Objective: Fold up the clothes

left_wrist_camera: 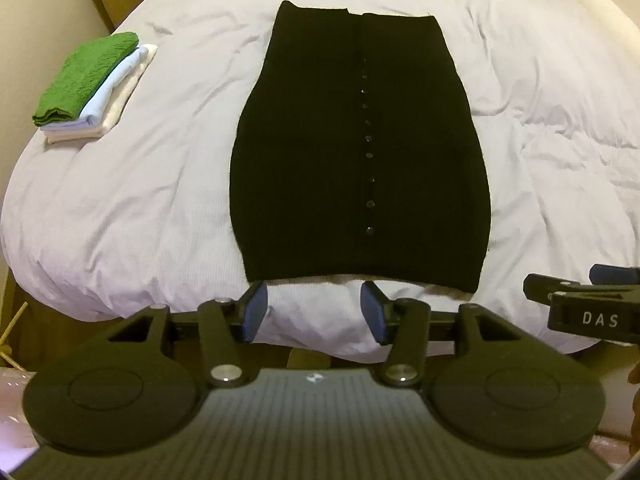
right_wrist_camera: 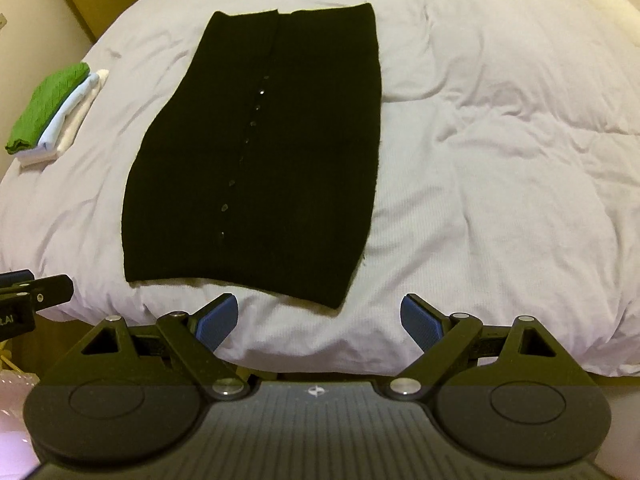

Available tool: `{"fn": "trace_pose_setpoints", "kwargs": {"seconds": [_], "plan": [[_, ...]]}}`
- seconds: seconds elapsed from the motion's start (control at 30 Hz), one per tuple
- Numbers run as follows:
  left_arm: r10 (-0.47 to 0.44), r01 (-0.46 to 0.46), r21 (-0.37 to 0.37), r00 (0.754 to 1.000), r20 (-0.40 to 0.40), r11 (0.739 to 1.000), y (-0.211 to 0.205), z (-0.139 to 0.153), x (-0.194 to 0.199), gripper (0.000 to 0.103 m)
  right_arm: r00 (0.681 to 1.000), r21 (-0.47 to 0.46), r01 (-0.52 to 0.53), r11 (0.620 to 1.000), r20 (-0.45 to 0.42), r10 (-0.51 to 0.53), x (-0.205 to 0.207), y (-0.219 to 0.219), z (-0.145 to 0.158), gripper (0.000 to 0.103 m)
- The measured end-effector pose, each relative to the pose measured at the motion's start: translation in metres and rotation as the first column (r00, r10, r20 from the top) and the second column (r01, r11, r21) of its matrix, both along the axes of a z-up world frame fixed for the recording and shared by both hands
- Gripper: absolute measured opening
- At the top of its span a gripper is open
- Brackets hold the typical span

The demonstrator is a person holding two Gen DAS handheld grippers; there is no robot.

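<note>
Lying flat on the bed (left_wrist_camera: 120,208), the black garment (left_wrist_camera: 360,152) is being readied for folding; both jaws are being held apart, empty

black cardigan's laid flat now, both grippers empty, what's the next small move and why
Probably lower both grippers to the near hem of the black cardigan and pinch its two near corners, ready to fold it away in half. It lies flat and long on the duvet, sides already narrowed, while the left gripper and right gripper hang open just short of that hem, holding nothing.
</note>
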State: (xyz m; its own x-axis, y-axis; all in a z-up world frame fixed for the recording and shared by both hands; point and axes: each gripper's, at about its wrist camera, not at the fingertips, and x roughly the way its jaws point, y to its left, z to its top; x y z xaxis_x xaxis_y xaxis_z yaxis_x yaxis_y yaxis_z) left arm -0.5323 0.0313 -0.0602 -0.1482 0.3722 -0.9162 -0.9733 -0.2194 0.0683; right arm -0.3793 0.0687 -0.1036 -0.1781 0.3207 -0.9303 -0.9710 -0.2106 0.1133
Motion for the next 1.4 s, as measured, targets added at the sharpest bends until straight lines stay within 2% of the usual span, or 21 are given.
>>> {"fn": "trace_pose_setpoints", "kwargs": {"seconds": [0.23, 0.9, 1.07, 1.4], "plan": [[-0.012, 0.012, -0.024, 1.0, -0.006, 1.0, 0.002, -0.008, -0.001, 0.049, 1.0, -0.016, 0.002, 1.0, 0.015, -0.002, -0.001, 0.003, -0.003, 0.09], [-0.021, 0.021, -0.006, 1.0, -0.012, 1.0, 0.0, -0.001, -0.011, 0.053, 1.0, 0.003, -0.014, 1.0, 0.018, 0.014, -0.009, 0.007, 0.006, 0.09], [-0.013, 0.013, 0.004, 1.0, -0.02, 1.0, -0.003, 0.002, -0.017, 0.057, 0.999, 0.01, -0.031, 0.999, 0.014, 0.031, -0.015, 0.006, 0.01, 0.09], [0.0, 0.0, 0.016, 1.0, -0.026, 1.0, -0.005, 0.005, -0.018, 0.057, 0.999, 0.022, -0.049, 0.999, 0.011, 0.049, -0.02, 0.005, 0.014, 0.09]]}}
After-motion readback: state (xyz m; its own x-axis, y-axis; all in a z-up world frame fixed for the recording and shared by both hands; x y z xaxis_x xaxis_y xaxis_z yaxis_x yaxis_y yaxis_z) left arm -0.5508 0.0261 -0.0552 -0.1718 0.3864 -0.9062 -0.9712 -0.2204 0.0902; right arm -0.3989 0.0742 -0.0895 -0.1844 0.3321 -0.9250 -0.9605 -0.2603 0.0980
